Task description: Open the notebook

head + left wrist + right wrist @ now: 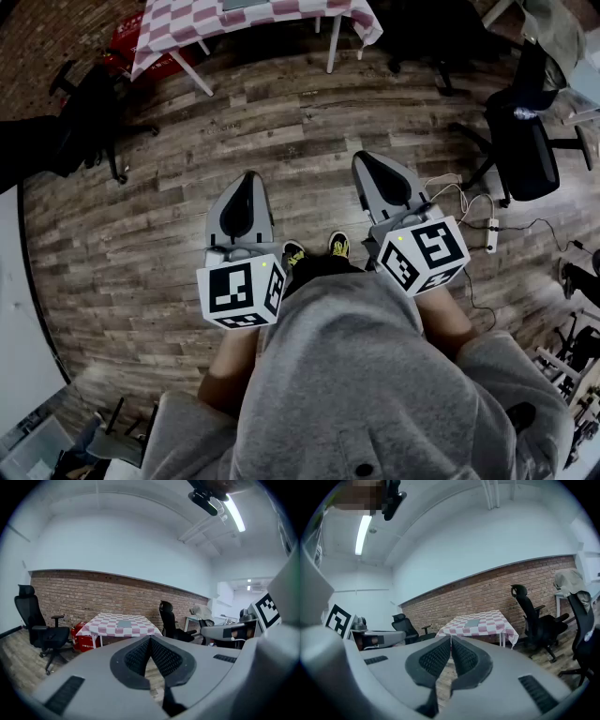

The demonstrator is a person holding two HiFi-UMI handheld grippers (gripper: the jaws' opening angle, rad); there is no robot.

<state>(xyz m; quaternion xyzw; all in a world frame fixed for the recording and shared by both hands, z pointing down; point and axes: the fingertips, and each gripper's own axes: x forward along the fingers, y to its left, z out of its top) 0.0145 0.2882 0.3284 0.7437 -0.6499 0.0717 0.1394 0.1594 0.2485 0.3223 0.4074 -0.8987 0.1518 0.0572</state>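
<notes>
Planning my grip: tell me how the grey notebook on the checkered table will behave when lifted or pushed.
The notebook looks thin and flat, so it is probably light and hard to pinch from above. On the draped tablecloth, a push may drag cloth along.

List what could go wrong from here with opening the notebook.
1. The notebook lies on the checked table across the room. The cable on the floor to the person's right could trip them on the way over.
2. The left gripper and right gripper are both shut and empty. Unless opened first, they would probably just shove the notebook.
</notes>
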